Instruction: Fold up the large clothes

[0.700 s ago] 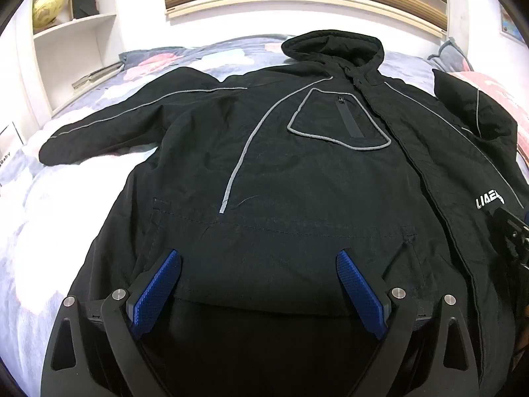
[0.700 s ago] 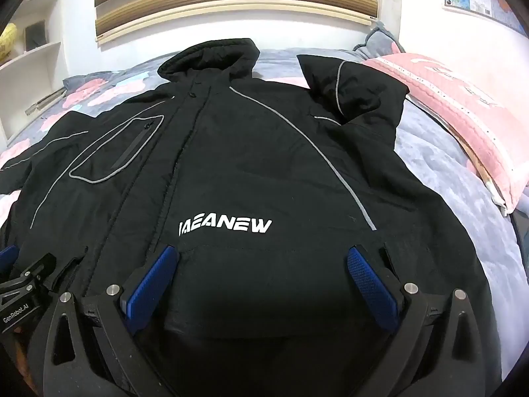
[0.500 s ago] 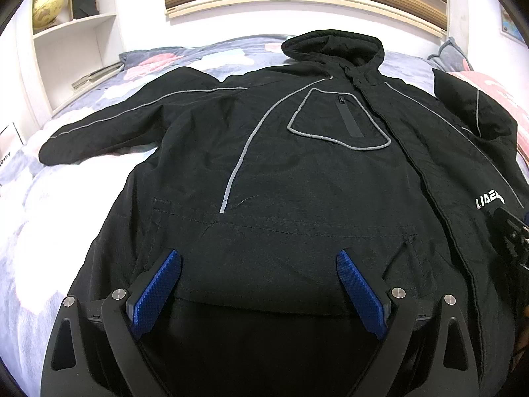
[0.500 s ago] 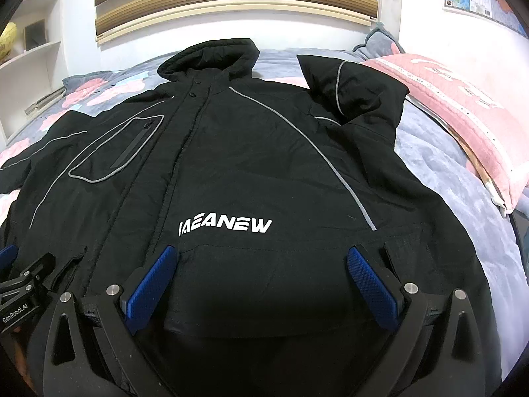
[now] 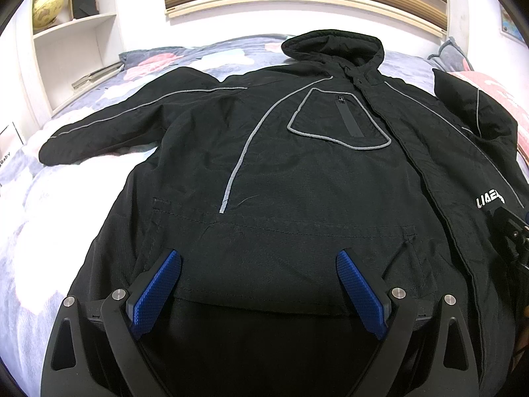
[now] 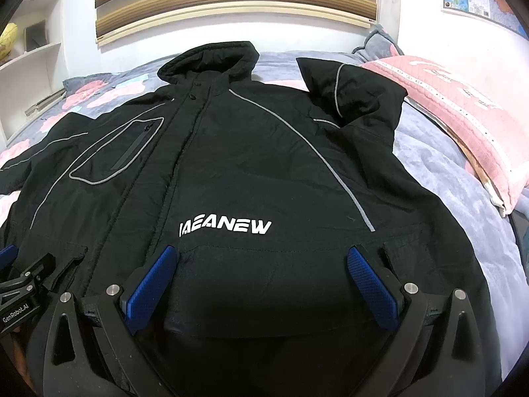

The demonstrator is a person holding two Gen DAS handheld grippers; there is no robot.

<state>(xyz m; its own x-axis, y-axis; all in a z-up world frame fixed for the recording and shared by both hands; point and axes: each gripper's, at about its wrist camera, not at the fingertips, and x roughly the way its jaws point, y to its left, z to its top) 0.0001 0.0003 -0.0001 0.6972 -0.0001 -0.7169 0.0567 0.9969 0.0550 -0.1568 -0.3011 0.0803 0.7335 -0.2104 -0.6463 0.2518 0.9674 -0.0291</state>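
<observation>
A large black hooded jacket (image 5: 297, 172) with grey piping lies front up on the bed; it also shows in the right wrist view (image 6: 251, 172) with white lettering. Its left sleeve (image 5: 125, 122) stretches out to the left. Its right sleeve (image 6: 357, 99) is folded up toward the hood. My left gripper (image 5: 258, 281) is open and empty above the left hem. My right gripper (image 6: 261, 278) is open and empty above the right hem. Each gripper's edge shows in the other's view.
The bed has a floral grey and pink cover (image 5: 39, 231). A pink quilt (image 6: 463, 112) lies at the right. White shelves (image 5: 72, 33) with a globe stand at the back left. A wall with a blind is behind the bed.
</observation>
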